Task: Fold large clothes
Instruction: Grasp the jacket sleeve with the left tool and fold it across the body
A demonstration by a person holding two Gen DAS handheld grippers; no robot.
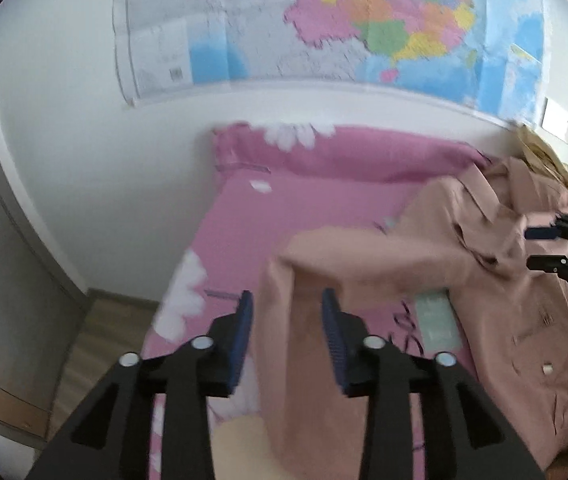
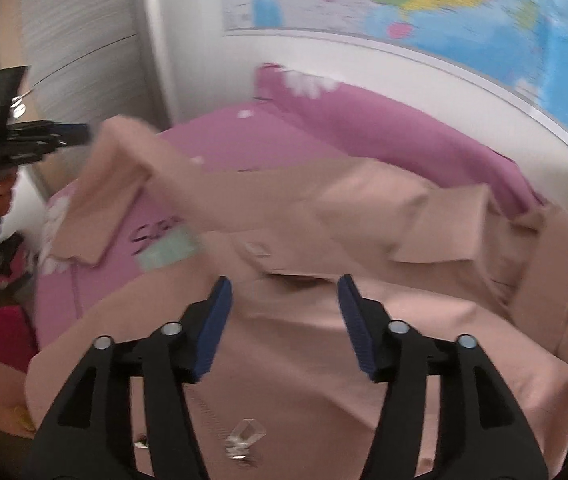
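Left claw: my left claw (image 1: 287, 312) has its jaws wide apart, and it grips nothing.
Sleeve: the sleeve (image 1: 348, 268) of the pink coat (image 1: 524, 300) sits in the gap between my left jaws, but they are not pinching it. It looks lifted and folded over, and I think it was swung in toward the coat's middle to start a fold.
Right claw: my right claw (image 2: 284, 300) is also wide and holds nothing. It hangs over the coat's chest, maybe ready to press the cloth flat or pick the next spot to grab.
Coat: it lies spread on the bed (image 1: 324, 200), on the side nearer the right edge, with its collar (image 2: 424, 224) toward the pillow (image 1: 344, 152) at the head end.
Bed corner: the near left corner shows bare pink sheet with white flowers, so there is room to fold the coat that way.
Wall: a big map (image 1: 324, 20) hangs above the head of the bed.
Hard to see: both views are blurry, so I cannot tell if the sleeve is falling or resting.
Hidden: my claws cover the coat's lower part, and its bottom hem is cut off. Something yellow (image 1: 544, 152) peeks out behind the collar; I cannot tell what it is.
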